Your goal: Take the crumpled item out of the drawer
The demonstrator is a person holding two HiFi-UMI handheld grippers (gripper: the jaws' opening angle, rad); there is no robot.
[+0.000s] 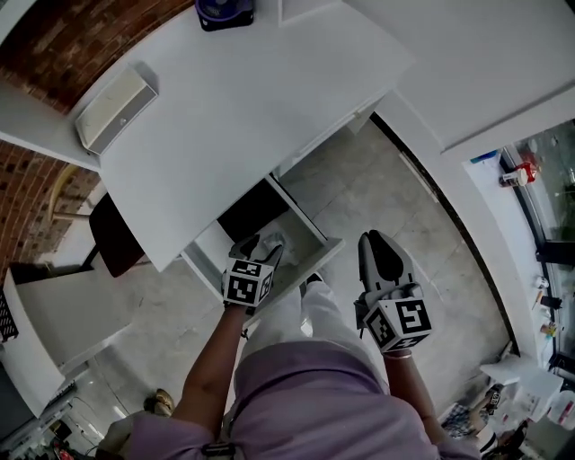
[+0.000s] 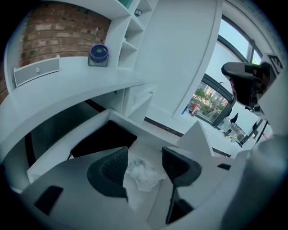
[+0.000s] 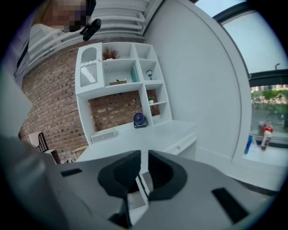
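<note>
The white drawer (image 1: 307,232) under the desk is pulled out toward me. A crumpled white item (image 1: 272,241) lies inside it near the front. My left gripper (image 1: 257,249) reaches down into the drawer. In the left gripper view its jaws stand open on either side of the crumpled item (image 2: 143,174), which rests on the drawer floor (image 2: 150,150) and brushes the left jaw. My right gripper (image 1: 376,241) hangs over the tiled floor to the right of the drawer; in the right gripper view this gripper (image 3: 143,158) is shut with nothing in it.
The white desk (image 1: 252,99) carries a white speaker (image 1: 115,108) and a blue fan (image 1: 225,11). A dark chair (image 1: 112,235) stands to the drawer's left. A white shelf unit (image 3: 121,67) hangs on the brick wall. The person's legs are right below the drawer front.
</note>
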